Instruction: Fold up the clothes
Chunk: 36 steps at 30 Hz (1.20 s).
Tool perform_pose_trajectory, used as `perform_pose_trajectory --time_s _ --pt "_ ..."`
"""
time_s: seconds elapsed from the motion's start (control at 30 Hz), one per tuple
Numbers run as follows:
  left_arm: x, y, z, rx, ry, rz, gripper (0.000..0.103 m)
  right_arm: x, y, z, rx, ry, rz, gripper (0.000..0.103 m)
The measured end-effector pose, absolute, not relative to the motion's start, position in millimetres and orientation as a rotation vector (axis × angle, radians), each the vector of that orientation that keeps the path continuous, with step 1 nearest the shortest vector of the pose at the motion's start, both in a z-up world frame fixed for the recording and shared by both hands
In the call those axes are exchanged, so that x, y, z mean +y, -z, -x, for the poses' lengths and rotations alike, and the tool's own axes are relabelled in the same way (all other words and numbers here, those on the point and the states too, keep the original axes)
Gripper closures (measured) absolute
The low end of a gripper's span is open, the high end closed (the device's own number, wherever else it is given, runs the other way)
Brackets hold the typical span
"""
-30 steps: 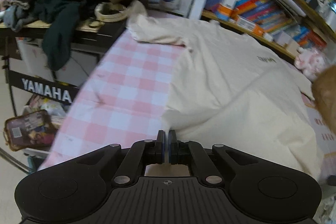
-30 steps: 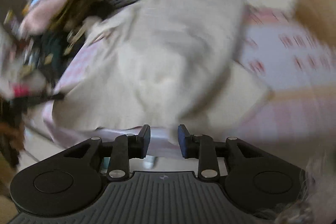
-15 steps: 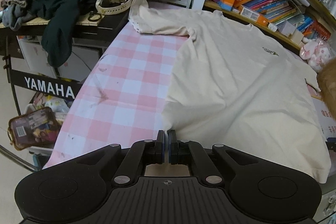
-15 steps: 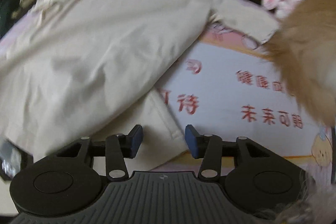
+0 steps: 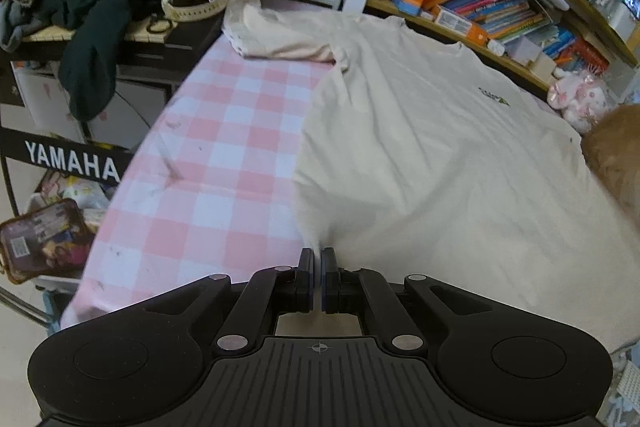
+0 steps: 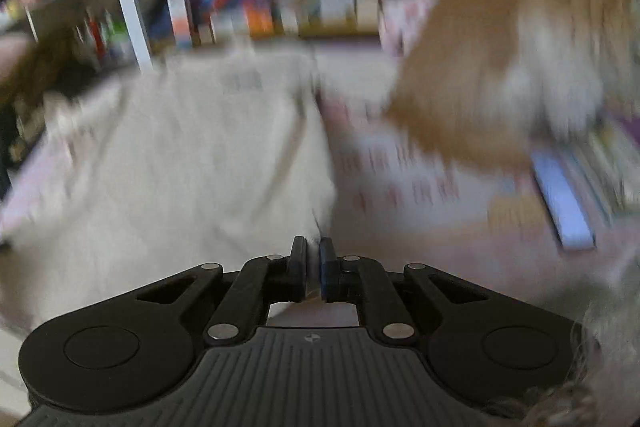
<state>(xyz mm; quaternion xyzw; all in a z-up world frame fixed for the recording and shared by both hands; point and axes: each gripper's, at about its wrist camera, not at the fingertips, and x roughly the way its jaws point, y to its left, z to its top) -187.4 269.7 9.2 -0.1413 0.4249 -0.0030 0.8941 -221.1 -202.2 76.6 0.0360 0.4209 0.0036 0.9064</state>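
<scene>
Both grippers, left and right, fingers clamped on the shirt hem: lift evenly, fold toward the collar.

Your cream T-shirt lies spread front-up over the pink checked cloth, one sleeve crumpled at its far edge.

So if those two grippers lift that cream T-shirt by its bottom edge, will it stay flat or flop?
Probably flop: the T-shirt already wrinkles and puckers where the left gripper pinches it. It looks thin, so likely light. Its free sleeve may drag across the checked cloth.
</scene>
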Motion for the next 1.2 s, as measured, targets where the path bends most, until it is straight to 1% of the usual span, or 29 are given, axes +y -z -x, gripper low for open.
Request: perform_pose_trajectory --time_s 0.03,0.17,0.4,0.63,0.8,0.93,0.97,1.0,1.03,1.07,1.1,1.13,1.2 --pt "269.6 -9.7 188.3 0.883 0.015 0.297 0.101 -205.3 -65.2 226.4 0.915 0.01 -0.082 0.097" --pt "267.8 -15.6 193.1 0.869 0.041 0.292 0.101 -214.4 -40.9 233.0 0.947 0.08 -0.124 0.097" --pt "271.9 -4.7 204.5 0.892 0.027 0.317 0.101 -211.9 -23.8 231.1 0.964 0.102 -0.108 0.097" --pt "259.2 1.8 207.7 0.912 0.067 0.309 0.101 -222.7 -14.7 228.0 0.958 0.167 -0.104 0.097" --pt "262.5 5.4 206.8 0.924 0.075 0.306 0.101 -215.9 -11.8 227.8 0.988 0.131 -0.081 0.096" --pt "263.7 3.2 209.0 0.92 0.086 0.298 0.096 -212.4 -7.5 228.3 1.011 0.144 -0.068 0.096" --pt "263.4 1.5 210.4 0.916 0.088 0.294 0.095 -211.7 -6.7 228.6 1.018 0.15 -0.062 0.092" --pt "263.0 -0.1 211.7 0.912 0.089 0.291 0.093 -210.8 -8.2 230.3 1.012 0.159 -0.058 0.084" --pt "262.6 -1.9 213.1 0.906 0.091 0.287 0.088 -208.9 -12.1 231.6 0.998 0.158 -0.058 0.08" --pt "262.0 -4.3 214.9 0.894 0.091 0.282 0.081 -207.0 -15.9 232.8 0.983 0.157 -0.058 0.073" --pt "261.1 -6.6 216.5 0.882 0.092 0.277 0.077 -205.1 -19.8 234.1 0.969 0.156 -0.057 0.072" --pt "259.9 -9.3 217.9 0.866 0.093 0.269 0.071 -203.1 -23.7 235.3 0.954 0.156 -0.057 0.071" --pt "256.3 -13.1 219.4 0.836 0.099 0.252 0.069 -192.1 -30.6 235.2 0.919 0.138 -0.045 0.057"
